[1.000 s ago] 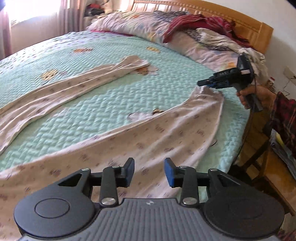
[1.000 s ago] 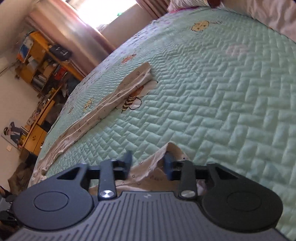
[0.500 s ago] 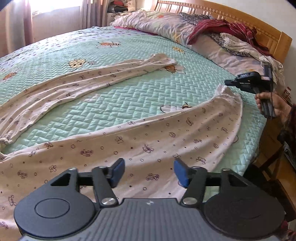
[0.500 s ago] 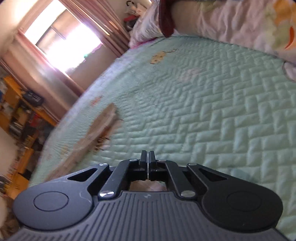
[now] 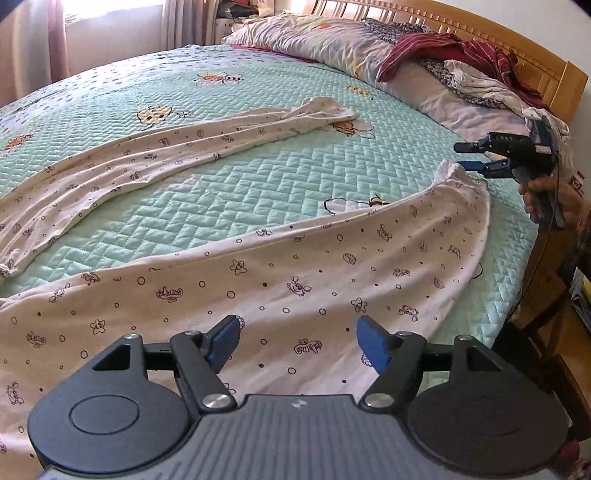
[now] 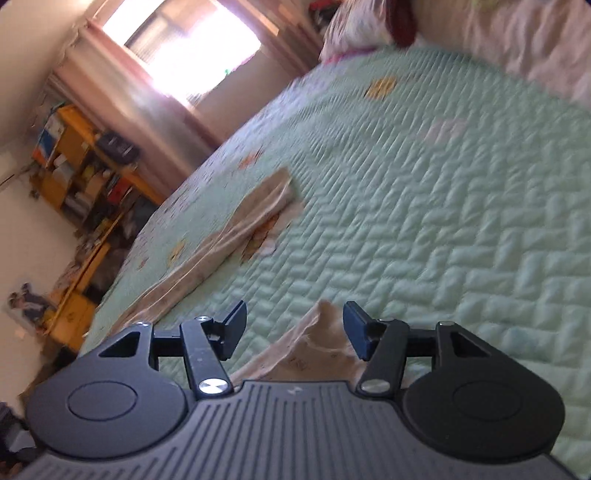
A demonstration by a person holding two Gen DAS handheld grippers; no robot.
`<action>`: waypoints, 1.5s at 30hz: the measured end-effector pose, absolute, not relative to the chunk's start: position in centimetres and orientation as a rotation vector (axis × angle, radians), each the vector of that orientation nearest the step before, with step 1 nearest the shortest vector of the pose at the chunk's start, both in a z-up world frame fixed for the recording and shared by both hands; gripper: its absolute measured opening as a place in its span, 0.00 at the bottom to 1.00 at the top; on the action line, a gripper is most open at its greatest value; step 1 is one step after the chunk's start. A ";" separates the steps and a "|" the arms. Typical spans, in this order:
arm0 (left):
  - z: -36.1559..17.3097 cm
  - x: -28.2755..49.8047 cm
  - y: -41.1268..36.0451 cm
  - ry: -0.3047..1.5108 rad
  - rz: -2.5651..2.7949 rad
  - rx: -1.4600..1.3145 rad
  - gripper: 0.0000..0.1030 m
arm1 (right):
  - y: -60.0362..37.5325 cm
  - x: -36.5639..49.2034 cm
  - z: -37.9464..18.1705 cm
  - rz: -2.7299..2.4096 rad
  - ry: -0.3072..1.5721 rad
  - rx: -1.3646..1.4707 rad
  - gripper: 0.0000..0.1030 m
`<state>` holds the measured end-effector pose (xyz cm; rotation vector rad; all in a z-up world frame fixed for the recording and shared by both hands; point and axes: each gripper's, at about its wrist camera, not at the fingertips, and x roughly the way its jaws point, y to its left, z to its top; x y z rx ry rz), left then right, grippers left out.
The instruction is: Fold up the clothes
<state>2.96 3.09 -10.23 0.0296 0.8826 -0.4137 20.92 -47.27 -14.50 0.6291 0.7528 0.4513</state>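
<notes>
We see the left gripper (image 5: 297,341) released, its blue-padded fingers (image 5: 373,345) spread wide and hovering low over the near leg of the printed pajama trousers (image 5: 258,280), gripping nothing. The right gripper (image 5: 467,157) is likewise released: held level by a hand (image 5: 539,194) at the bed's right edge, it has its two blue tips parted just beside the cuff (image 5: 452,170) of that same leg. In the right wrist view, the right gripper (image 6: 293,323) shows the cuff (image 6: 325,314) rising between its separated fingers, though we cannot tell whether either pad touches it; this view is blurred.

The trousers lie spread on the green quilted bedspread (image 5: 258,184), the far leg (image 5: 177,155) stretching diagonally towards the pillows (image 5: 332,40), well apart from the near one. Crumpled red and patterned clothes (image 5: 454,55) sit heaped against the wooden headboard (image 5: 480,29). A curtained window (image 6: 184,59) and cluttered orange shelves (image 6: 74,162) stand beyond the bed.
</notes>
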 end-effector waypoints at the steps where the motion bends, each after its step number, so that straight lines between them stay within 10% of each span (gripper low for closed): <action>1: -10.3 3.0 3.0 0.886 -0.414 0.034 0.71 | -47.1 21.4 -14.6 0.467 0.775 0.630 0.58; 9: -10.4 3.6 2.5 0.902 -0.419 0.039 0.74 | -47.0 23.0 -14.4 0.643 0.965 0.583 0.57; 11: -10.7 3.6 2.3 0.910 -0.424 0.040 0.74 | -46.8 22.9 -14.0 0.644 0.981 0.515 0.46; 13: -10.9 3.6 2.1 0.917 -0.430 0.050 0.74 | -46.4 22.6 -13.5 0.633 0.970 0.443 0.04; 45: -9.5 6.4 -5.3 0.692 -0.554 0.346 0.84 | -47.9 7.5 -10.7 0.785 0.363 0.914 0.03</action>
